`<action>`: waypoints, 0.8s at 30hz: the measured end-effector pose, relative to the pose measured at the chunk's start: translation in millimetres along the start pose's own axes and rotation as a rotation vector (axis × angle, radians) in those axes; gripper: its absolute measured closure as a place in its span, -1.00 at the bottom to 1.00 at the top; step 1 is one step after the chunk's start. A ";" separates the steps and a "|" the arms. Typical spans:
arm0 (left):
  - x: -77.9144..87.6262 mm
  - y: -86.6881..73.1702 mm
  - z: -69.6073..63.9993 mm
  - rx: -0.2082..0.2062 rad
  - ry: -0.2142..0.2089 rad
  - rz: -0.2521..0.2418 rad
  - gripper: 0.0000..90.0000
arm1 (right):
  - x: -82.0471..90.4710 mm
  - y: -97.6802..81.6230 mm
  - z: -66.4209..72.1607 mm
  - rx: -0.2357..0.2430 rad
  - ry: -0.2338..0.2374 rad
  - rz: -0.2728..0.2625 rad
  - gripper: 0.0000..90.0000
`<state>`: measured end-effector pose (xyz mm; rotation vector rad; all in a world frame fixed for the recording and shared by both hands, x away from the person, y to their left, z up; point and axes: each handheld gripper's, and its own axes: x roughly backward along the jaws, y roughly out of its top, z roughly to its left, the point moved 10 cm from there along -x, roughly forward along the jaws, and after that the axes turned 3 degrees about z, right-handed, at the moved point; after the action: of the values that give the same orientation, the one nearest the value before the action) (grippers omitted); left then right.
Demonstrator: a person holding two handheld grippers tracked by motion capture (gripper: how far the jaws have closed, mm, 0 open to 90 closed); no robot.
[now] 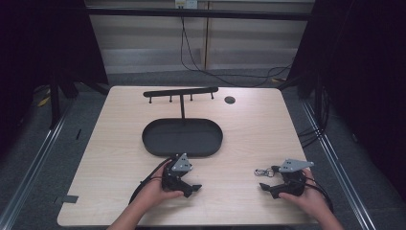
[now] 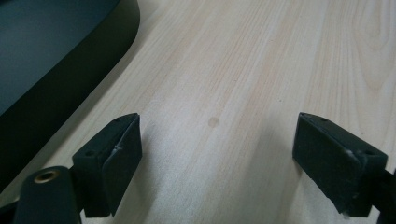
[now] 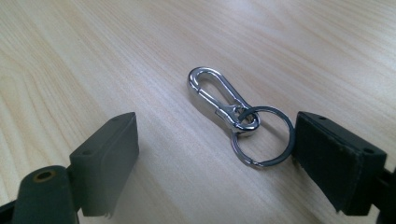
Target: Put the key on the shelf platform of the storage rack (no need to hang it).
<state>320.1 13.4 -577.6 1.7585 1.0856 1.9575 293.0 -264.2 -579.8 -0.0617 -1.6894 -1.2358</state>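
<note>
A silver snap hook with a key ring (image 3: 236, 116) lies flat on the wooden table (image 1: 249, 124), seen small in the high view as the snap hook (image 1: 262, 171). My right gripper (image 3: 215, 163) rests low on the table with its jaws open wide; the ring lies just ahead of them, close to the right fingertip (image 3: 334, 158), apart from the pads. In the high view the right gripper (image 1: 266, 186) sits at the front right, held by a hand. My left gripper (image 2: 217, 156) is open over bare wood, beside the black oval tray (image 2: 56, 60); from above the left gripper (image 1: 190, 188) is front centre-left.
The black oval tray (image 1: 152, 143) sits mid-table. Behind it stands a black rack with a crossbar and several pegs (image 1: 181, 92). A small dark round hole (image 1: 230, 99) marks the far right of the tabletop. Cables run across the floor beyond the table.
</note>
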 end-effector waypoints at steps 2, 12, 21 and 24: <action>0.0 0.0 0.0 0.000 0.000 0.000 -0.66 | 0.1 -0.1 0.2 -0.003 0.000 0.000 -0.68; 0.0 0.1 0.0 0.000 0.000 0.000 -0.66 | 9.4 -1.7 -0.1 -0.019 -0.001 0.146 -0.41; 0.0 0.0 0.0 0.000 0.000 0.000 -0.66 | 14.9 13.1 1.6 -0.042 0.007 0.230 -0.26; 0.0 0.0 0.1 0.000 0.000 0.000 -0.66 | 14.4 15.7 0.0 -0.017 0.001 0.276 -0.13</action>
<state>320.2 13.3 -577.6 1.7585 1.0862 1.9572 294.4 -263.6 -558.5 -0.2950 -1.6078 -1.0423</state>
